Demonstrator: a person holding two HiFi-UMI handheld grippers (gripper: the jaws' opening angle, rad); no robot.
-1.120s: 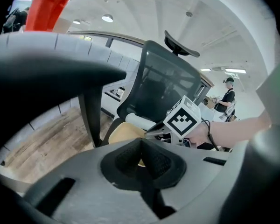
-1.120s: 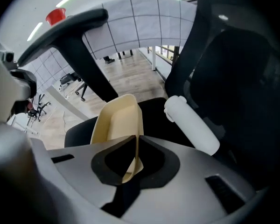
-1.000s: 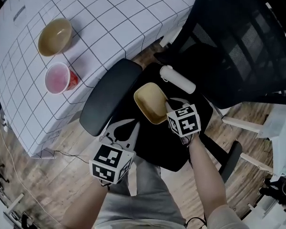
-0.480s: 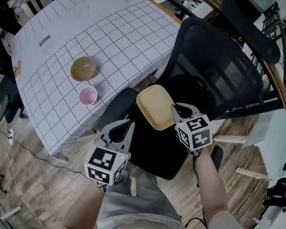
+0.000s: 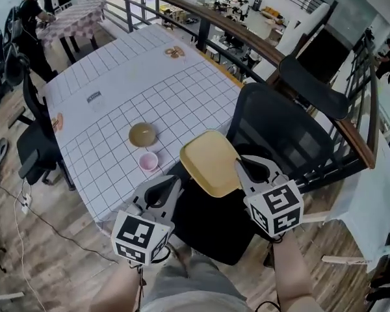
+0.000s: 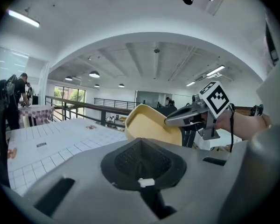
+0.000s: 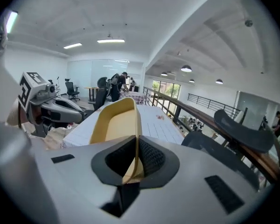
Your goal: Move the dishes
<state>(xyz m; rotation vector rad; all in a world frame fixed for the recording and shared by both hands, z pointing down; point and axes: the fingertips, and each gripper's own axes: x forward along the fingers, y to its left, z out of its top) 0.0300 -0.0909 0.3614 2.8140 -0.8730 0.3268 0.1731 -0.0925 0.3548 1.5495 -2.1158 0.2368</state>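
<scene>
Between right tongs [image 7: 136,154], yellow dish [image 7: 115,122]

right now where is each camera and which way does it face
Head view: on the person's head, steeply down at table, yellow dish; shows forearms, left gripper, right gripper.
Left gripper view: on that gripper, along shut empty jaws toward the dish; shows right forearm.
Right gripper view: on that gripper, along jaws clamping the dish, toward table.
All share the dish.

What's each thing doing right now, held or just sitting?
yellow dish, held up by its rim
right gripper, fingers shut on the yellow dish
left gripper, fingers shut, empty
brown bowl, upright on the table
pink cup, upright beside the brown bowl
</scene>
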